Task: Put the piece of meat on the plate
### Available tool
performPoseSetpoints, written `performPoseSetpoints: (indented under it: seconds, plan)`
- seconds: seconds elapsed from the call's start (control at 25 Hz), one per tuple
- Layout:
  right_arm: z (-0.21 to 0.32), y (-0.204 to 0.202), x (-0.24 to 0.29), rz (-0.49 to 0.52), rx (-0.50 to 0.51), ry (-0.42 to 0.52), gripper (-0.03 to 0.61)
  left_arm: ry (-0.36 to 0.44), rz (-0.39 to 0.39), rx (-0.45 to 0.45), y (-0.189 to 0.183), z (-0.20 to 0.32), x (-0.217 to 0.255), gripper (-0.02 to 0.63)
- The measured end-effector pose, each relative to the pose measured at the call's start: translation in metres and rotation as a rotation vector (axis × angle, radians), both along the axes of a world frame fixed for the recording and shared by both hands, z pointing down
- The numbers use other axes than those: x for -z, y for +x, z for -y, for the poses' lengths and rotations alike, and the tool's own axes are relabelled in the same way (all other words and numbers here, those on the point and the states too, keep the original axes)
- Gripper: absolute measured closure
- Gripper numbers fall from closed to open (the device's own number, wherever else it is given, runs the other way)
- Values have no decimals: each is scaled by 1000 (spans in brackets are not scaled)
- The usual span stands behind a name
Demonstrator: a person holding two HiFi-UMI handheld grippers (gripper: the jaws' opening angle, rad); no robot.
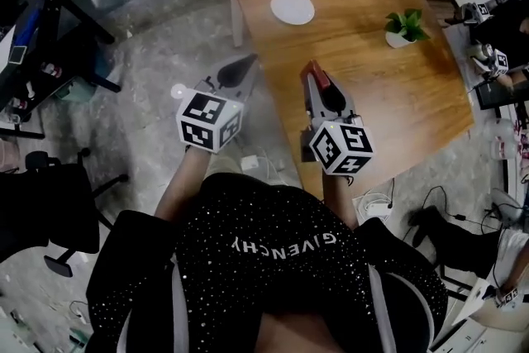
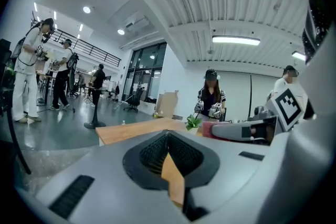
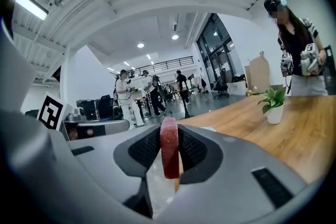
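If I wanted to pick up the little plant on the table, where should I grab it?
Probably the white pot, coming in level from the side. It stands upright with plain sides to squeeze, while the green leaves spread over its top and would likely get squashed.

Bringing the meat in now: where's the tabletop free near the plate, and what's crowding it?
Free: the wood between the right gripper holding the piece of meat and the plate, and the whole near-right part of the table. The plate is empty. Only the potted plant stands right of the plate, well apart. Nothing is crowded.
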State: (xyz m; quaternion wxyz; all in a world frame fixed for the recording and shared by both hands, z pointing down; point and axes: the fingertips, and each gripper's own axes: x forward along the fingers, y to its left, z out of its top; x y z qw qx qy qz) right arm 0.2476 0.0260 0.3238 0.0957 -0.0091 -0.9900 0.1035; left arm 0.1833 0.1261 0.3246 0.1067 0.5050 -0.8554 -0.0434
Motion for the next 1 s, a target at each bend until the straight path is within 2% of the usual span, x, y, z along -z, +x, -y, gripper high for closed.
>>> performPoseSetpoints:
  seconds: [0.24, 0.36, 0.44, 0.6, 0.8, 1.0]
  plan:
    - [19, -84, 0, -18, -35, -16, 480, -14, -19, -47, -88, 28, 0, 606]
    - [32, -127, 5, 32, -48, -72, 480, -15, -29, -64, -139, 44, 5, 606]
    - [40, -147, 4, 73, -59, -125, 480, -23, -36, -91, -166, 57, 5, 606]
    - [58, -175, -10, 86, -104, -100, 480, -48, -65, -148, -208, 83, -11, 606]
    - [88, -183, -30, 35, -194, -48, 480, -66, -65, -216, -232, 120, -22, 606]
    - [92, -161, -34, -19, -268, 10, 480, -49, -88, -278, -214, 134, -30, 606]
